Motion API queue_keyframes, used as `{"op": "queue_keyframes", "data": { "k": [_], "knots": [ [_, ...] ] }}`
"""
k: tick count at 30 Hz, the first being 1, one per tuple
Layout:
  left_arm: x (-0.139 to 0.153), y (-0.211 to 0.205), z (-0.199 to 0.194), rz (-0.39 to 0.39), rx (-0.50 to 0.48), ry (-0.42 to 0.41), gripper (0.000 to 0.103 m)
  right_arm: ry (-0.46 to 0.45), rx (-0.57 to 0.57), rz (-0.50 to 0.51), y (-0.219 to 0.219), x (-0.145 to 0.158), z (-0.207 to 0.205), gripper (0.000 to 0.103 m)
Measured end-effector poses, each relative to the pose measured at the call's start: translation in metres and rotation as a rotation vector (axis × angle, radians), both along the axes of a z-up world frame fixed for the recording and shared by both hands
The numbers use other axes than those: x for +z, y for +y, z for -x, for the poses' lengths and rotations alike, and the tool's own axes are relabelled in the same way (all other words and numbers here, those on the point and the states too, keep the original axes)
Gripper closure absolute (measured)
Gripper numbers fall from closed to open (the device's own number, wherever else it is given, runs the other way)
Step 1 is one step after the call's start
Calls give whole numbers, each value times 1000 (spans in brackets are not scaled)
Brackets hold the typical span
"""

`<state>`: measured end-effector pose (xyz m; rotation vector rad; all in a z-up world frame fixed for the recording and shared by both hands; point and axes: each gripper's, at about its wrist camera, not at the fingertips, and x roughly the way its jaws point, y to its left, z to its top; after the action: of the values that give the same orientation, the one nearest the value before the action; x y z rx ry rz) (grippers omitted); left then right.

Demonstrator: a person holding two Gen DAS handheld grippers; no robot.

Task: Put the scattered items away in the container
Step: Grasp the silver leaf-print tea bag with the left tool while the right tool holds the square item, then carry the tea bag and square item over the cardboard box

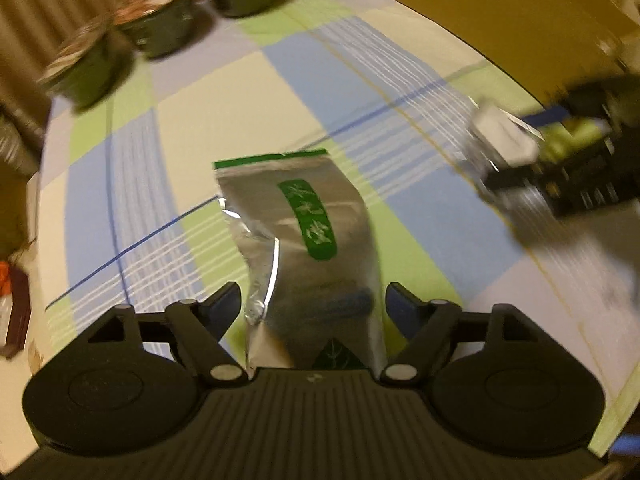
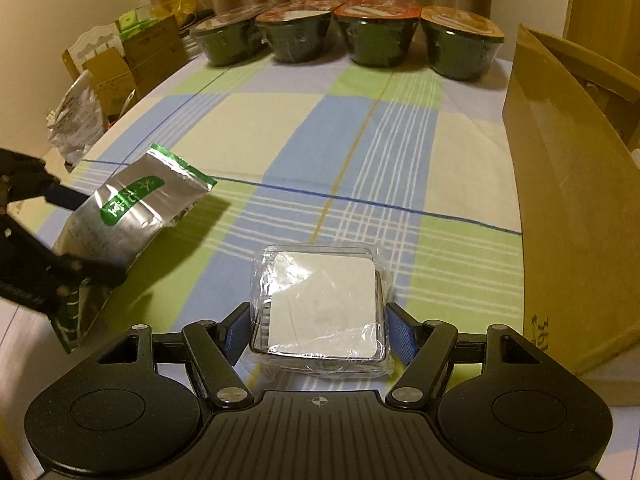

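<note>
A silver foil pouch [image 1: 304, 216] with a green label sits between the fingers of my left gripper [image 1: 314, 296], which is shut on its lower half. From the right wrist view the pouch [image 2: 132, 208] hangs tilted above the checked tablecloth [image 2: 320, 140] and casts a shadow. My right gripper [image 2: 318, 320] is shut on a clear-wrapped square pack [image 2: 324, 300] with a white card on top. In the left wrist view that pack [image 1: 504, 140] shows blurred at the right. The open cardboard box [image 2: 568, 200] stands along the right side.
Several dark noodle bowls [image 2: 376, 36] with printed lids line the far edge of the table. Beyond the left edge are small cardboard boxes [image 2: 132, 56] and a crumpled bag [image 2: 76, 120]. Curtains hang behind.
</note>
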<state>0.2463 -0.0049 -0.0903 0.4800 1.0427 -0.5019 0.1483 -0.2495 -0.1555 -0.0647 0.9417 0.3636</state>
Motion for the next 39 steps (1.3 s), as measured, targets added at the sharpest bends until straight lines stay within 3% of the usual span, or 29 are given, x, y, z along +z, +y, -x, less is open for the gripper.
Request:
{"op": "queue_keyframes", "data": {
  "k": [9,12,15,17,19,22,39],
  "knots": [
    [-12,-35,-12,-151,52,-45,26,4,-21,-20,-5,-1,3,31],
    [-21,-42,-12,-200,38,-54,37,3,-20,-23,-7,-1,4,31],
    [-21,-40,-14,-184,42,-38,45,3,-18,-24,-9,-1,4,31],
    [-19,-38,-14,-183,36,-29,57,3,-21,-28,-9,0,5,31],
    [-15,-35,-13,-172,29,-16,61,2,-22,-30,-9,2,7,31],
    [-10,-30,-8,-142,20,11,62,0,-21,-31,-9,5,11,31],
    [28,-37,30,-100,-22,-6,62,-37,-45,-15,-18,39,48,31]
  ]
}}
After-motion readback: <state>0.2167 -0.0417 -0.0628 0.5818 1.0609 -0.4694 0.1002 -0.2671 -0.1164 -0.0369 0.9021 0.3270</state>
